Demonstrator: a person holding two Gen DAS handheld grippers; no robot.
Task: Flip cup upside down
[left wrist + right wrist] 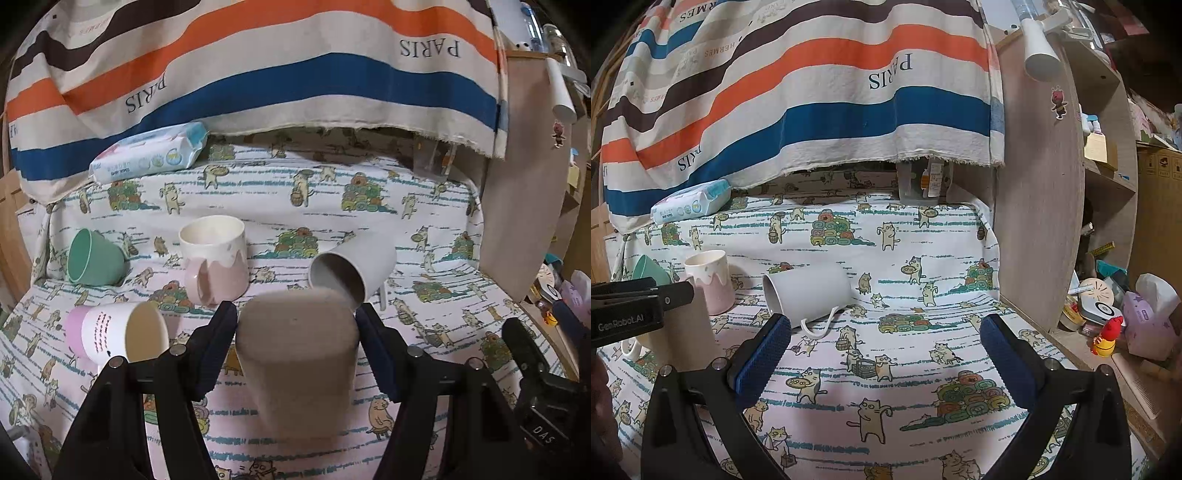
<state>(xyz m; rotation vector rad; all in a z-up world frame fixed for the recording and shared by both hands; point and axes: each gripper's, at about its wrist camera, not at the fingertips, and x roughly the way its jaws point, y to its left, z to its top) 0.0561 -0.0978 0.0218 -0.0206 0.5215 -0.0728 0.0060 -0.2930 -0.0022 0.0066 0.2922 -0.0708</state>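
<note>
The left tool [295, 332] is clamped on a beige cup [297, 354], its dark pads pressing the cup's two sides. The cup is held base-up above the cat-print table cloth [424, 221], mouth pointing down, so the flip itself looks done and what remains is setting it down. The cup appears slightly blurred, and whether its rim touches the cloth cannot be told.

The right tool [882, 350] hangs with its jaws wide apart and nothing between them, over bare cloth near a white mug [809, 291] lying on its side.

The risks, as I judge them: the cloth is soft and wrinkled, so a rim set down unevenly could tip the cup as the pads let go. The cup tapers, so a loose grip could let it slip. The white mug, a pink-and-cream mug [216, 258] and a tipped paper cup [118, 330] crowd the landing spot; a drift sideways could knock one.
</note>
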